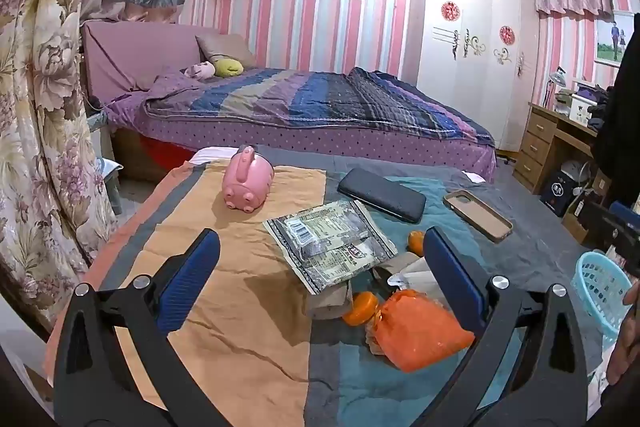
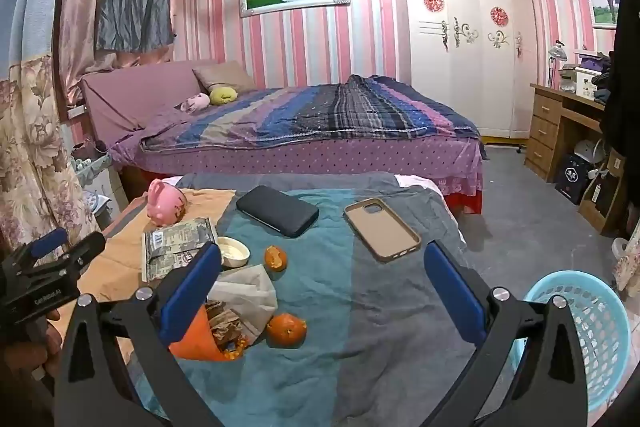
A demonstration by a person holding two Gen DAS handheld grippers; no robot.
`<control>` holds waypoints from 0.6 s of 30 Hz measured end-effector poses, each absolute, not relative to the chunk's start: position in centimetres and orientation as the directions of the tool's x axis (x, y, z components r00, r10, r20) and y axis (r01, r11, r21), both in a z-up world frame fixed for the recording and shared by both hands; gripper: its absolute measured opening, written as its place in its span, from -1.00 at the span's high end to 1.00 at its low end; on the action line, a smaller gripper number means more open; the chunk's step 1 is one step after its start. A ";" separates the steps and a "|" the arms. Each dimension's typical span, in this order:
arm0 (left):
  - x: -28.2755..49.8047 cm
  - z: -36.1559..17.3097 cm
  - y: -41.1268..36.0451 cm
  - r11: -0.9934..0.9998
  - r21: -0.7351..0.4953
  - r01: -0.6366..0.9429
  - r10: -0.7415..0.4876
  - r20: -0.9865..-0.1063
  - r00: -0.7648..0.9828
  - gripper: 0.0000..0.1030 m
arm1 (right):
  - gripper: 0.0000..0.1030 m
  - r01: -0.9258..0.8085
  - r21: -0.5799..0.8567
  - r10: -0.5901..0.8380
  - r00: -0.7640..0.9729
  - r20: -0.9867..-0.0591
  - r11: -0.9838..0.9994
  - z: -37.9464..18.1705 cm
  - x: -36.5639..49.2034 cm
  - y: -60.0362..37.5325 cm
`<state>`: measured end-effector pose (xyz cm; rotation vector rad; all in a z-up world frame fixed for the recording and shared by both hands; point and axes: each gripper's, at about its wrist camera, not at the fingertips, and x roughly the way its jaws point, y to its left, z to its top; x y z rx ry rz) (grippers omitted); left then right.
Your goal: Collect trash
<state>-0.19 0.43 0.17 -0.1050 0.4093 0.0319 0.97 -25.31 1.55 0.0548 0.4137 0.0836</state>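
Trash lies on a cloth-covered table [image 1: 240, 327]: a silver snack wrapper [image 1: 332, 247] [image 2: 176, 243], an orange bag [image 1: 416, 331] [image 2: 200, 339] with crumpled paper [image 2: 248, 291], two pieces of orange peel [image 2: 286, 329] [image 2: 276, 258], and a small white cup [image 2: 234, 251]. My left gripper [image 1: 320, 279] is open and empty, hovering above the wrapper and bag. My right gripper [image 2: 324, 291] is open and empty above the table's middle, with the bag by its left finger. A light blue basket [image 2: 588, 335] [image 1: 600, 291] stands at the right.
A pink piggy bank [image 1: 248, 183], a black phone [image 1: 382, 199] and a beige phone case [image 1: 478, 215] lie further back on the table. Behind is a bed [image 1: 320, 107]; a wardrobe [image 1: 468, 39] and desk [image 1: 552, 143] stand at the right, a floral curtain [image 1: 36, 147] at the left.
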 end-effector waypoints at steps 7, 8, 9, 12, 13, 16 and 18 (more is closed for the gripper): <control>0.0 0.3 0.4 0.994 -0.098 -0.050 0.006 -0.404 0.915 -0.91 | -0.93 -0.070 0.057 0.087 0.905 -0.416 0.996 1.4 1.0 -25.2; 0.1 0.2 0.3 0.995 -0.093 -0.048 0.006 -0.407 0.913 -0.91 | -0.93 -0.070 0.056 0.087 0.904 -0.419 0.996 1.4 1.0 -25.2; 0.1 0.1 0.1 0.995 -0.086 -0.048 0.008 -0.408 0.913 -0.91 | -0.93 -0.072 0.055 0.088 0.902 -0.422 0.996 1.4 1.0 -25.1; 0.2 0.1 0.0 0.996 -0.082 -0.046 0.009 -0.411 0.911 -0.91 | -0.93 -0.071 0.043 0.083 0.902 -0.424 0.997 1.3 1.1 -24.9; 0.2 0.1 0.0 0.995 -0.083 -0.046 0.008 -0.412 0.911 -0.91 | -0.93 -0.072 0.040 0.082 0.902 -0.424 0.997 1.3 1.0 -24.8; 0.2 0.0 -0.1 0.995 -0.082 -0.054 0.016 -0.410 0.912 -0.91 | -0.93 -0.073 0.042 0.083 0.899 -0.429 0.996 0.7 1.7 -24.4; 0.2 -0.1 -0.1 0.995 -0.078 -0.059 0.022 -0.411 0.911 -0.91 | -0.93 -0.064 0.041 0.076 0.900 -0.429 0.997 1.1 1.4 -24.6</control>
